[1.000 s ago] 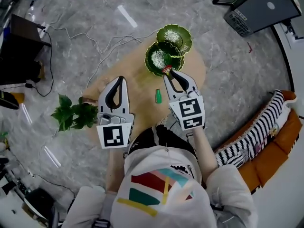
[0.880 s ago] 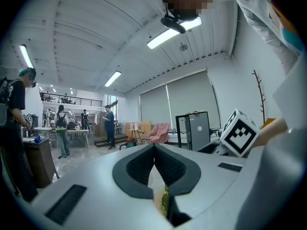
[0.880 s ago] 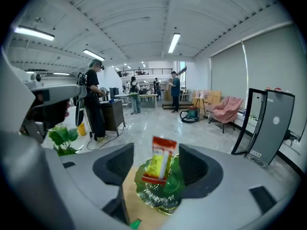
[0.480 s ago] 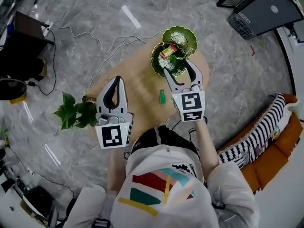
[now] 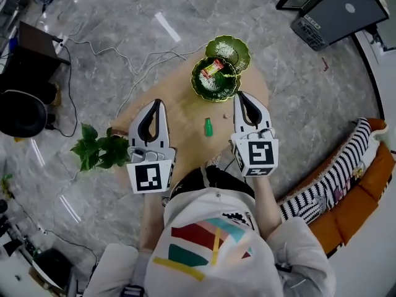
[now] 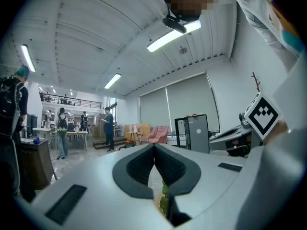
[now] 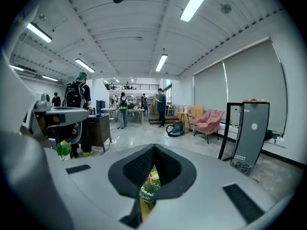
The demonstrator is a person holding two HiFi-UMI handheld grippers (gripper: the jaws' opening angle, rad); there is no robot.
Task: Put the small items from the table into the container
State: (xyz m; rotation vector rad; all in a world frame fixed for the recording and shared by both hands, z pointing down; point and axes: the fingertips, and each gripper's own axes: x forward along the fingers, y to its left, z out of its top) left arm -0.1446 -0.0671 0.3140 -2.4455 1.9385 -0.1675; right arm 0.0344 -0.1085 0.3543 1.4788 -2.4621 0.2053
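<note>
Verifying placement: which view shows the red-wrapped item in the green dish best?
Head view: the red-wrapped item lies fully visible in the nearer green dish. The right gripper view catches only a sliver of it; the left gripper view shows none.

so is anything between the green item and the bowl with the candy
Nothing visible: only bare table lies between the green item and the bowl. The right gripper, fingers shut and empty, sits off to the side.

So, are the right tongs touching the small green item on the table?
Apart. The head view shows bare tabletop between the small green item and the right tongs, which are shut and empty.
</note>
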